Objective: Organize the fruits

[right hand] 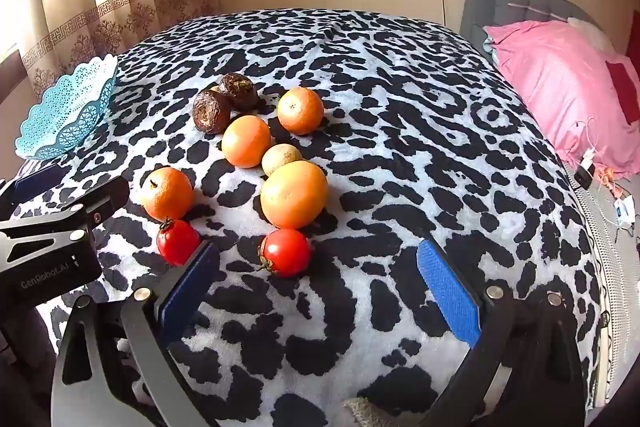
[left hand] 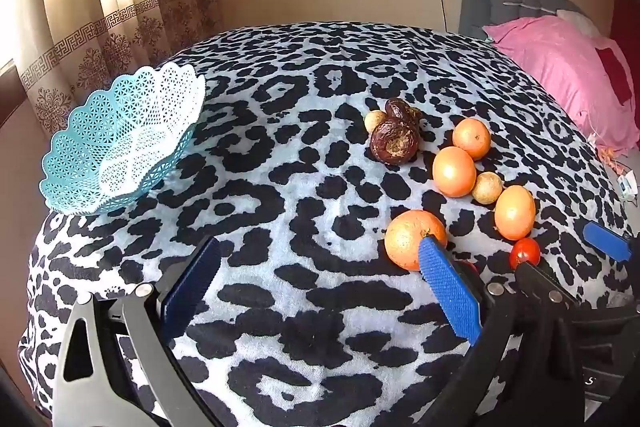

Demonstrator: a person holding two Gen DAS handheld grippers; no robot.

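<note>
Fruit lies on a leopard-print blanket (right hand: 400, 131). In the right wrist view I see several oranges, the largest (right hand: 294, 194) in the middle, another (right hand: 167, 193) to its left. Two red tomatoes lie nearest: one (right hand: 285, 253) between the fingertips of my open right gripper (right hand: 320, 247), touching neither pad, and one (right hand: 178, 242) just outside the left finger. Two dark brown fruits (right hand: 212, 111) and a small yellowish fruit (right hand: 280, 159) sit further back. An empty turquoise lattice basket (left hand: 120, 139) stands at far left. My left gripper (left hand: 320, 243) is open and empty, its right finger beside an orange (left hand: 416, 239).
A pink pillow (right hand: 560, 87) and grey headboard (right hand: 520, 7) are at the right. Patterned curtains (left hand: 80, 27) hang behind the basket. A phone and cables (right hand: 588, 171) lie off the blanket's right edge. The blanket drops away at left and front.
</note>
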